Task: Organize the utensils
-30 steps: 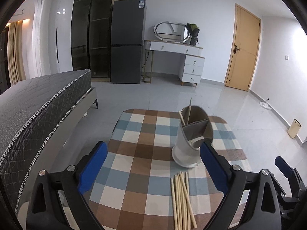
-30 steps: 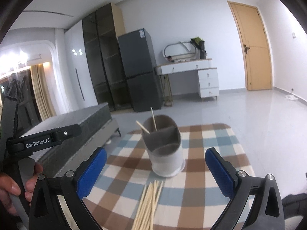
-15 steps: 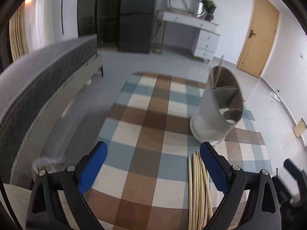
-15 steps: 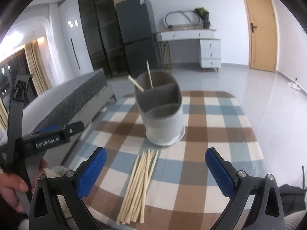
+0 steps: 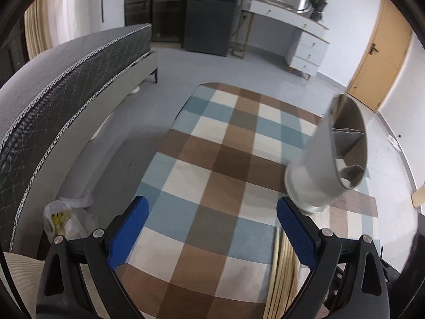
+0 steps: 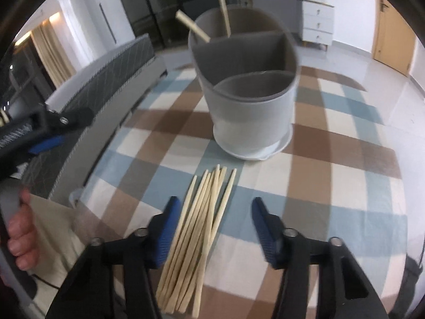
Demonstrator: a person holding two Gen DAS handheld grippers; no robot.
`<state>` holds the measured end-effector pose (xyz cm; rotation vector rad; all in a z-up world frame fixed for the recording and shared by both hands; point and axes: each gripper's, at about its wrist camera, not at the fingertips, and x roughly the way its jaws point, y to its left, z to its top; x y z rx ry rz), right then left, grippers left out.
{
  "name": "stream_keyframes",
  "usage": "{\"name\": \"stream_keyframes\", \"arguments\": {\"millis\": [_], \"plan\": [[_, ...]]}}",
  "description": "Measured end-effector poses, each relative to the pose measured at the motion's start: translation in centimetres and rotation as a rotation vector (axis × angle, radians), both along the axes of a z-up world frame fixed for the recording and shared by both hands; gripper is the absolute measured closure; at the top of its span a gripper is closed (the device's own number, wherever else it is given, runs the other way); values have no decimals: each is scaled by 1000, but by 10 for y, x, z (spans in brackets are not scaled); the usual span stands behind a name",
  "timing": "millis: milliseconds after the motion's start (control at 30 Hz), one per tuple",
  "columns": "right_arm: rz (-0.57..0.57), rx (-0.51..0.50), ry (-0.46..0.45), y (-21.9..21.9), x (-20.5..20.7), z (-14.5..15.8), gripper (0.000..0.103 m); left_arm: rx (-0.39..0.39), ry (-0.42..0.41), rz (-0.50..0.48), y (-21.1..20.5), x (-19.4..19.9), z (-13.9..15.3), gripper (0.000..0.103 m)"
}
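A grey utensil holder [image 6: 252, 90] with three compartments stands on the checked tablecloth [image 6: 332, 180]; two chopsticks [image 6: 224, 10] stand in its far compartment. A bundle of several wooden chopsticks [image 6: 202, 228] lies flat in front of it. My right gripper [image 6: 215, 212] is open low over the bundle, its blue pads either side of the sticks. My left gripper [image 5: 209, 223] is open and empty over the cloth; the holder [image 5: 329, 156] is at its right and the bundle [image 5: 283, 271] lies by its right finger.
A grey bed [image 5: 66, 85] runs along the table's left side. A plastic bag [image 5: 66, 218] lies on the floor by the table. A fridge, a white dresser [image 5: 305, 50] and a wooden door [image 5: 382, 61] stand at the far wall.
Both grippers have come down and forward toward the table. My right gripper has narrowed around the chopstick bundle. The left view has swung left, so the holder is now at its right edge.
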<state>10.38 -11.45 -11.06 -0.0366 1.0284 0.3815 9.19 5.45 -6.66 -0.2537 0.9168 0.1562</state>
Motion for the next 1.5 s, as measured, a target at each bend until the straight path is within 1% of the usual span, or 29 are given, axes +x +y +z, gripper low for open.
{"name": "stream_keyframes", "arguments": {"millis": [33, 100, 133, 167, 233, 300, 367, 500, 633, 700, 733, 867, 1000, 1100, 1167, 1300, 1400, 1500], "plan": [[6, -7, 7, 4, 5, -4, 57, -12, 10, 6, 2, 1, -1, 9], [15, -14, 26, 9, 16, -12, 60, -41, 43, 19, 7, 2, -5, 9], [18, -14, 39, 11, 20, -16, 65, -51, 56, 27, 9, 2, -7, 9], [21, -14, 51, 13, 25, -20, 71, -54, 64, 32, 10, 4, -9, 9], [23, -16, 67, 17, 31, -27, 77, -59, 77, 39, 11, 4, -11, 9], [21, -22, 76, 18, 35, -31, 79, -54, 86, 41, 11, 5, -12, 9], [19, -18, 83, 17, 37, -35, 85, -47, 91, 42, 12, 7, -13, 9], [19, -56, 84, 18, 38, -40, 85, -41, 107, 51, 13, 8, -18, 9], [27, -63, 67, 20, 38, -40, 87, -16, 112, 49, 11, 9, -20, 9], [31, -64, 73, 21, 38, -42, 95, 0, 112, 48, 9, 10, -21, 9], [26, -45, 69, 20, 38, -42, 97, 3, 112, 48, 9, 10, -22, 9], [-11, 10, 47, 10, 40, -33, 98, 21, 120, 50, 8, 12, -26, 9], [-63, 87, 24, -5, 41, -19, 98, 41, 112, 45, 6, 11, -28, 9], [-94, 133, 12, -15, 37, -9, 98, 24, 122, 8, 0, 10, -33, 9], [-121, 171, 5, -24, 35, -2, 98, 12, 131, -41, -9, 10, -37, 9], [-186, 261, 1, -45, 29, 10, 98, 29, 159, -158, -34, 9, -46, 9], [-222, 302, -8, -58, 24, 16, 98, 27, 206, -231, -51, 7, -58, 9], [-250, 335, -24, -72, 16, 25, 98, 38, 256, -273, -63, 5, -70, 9]]}}
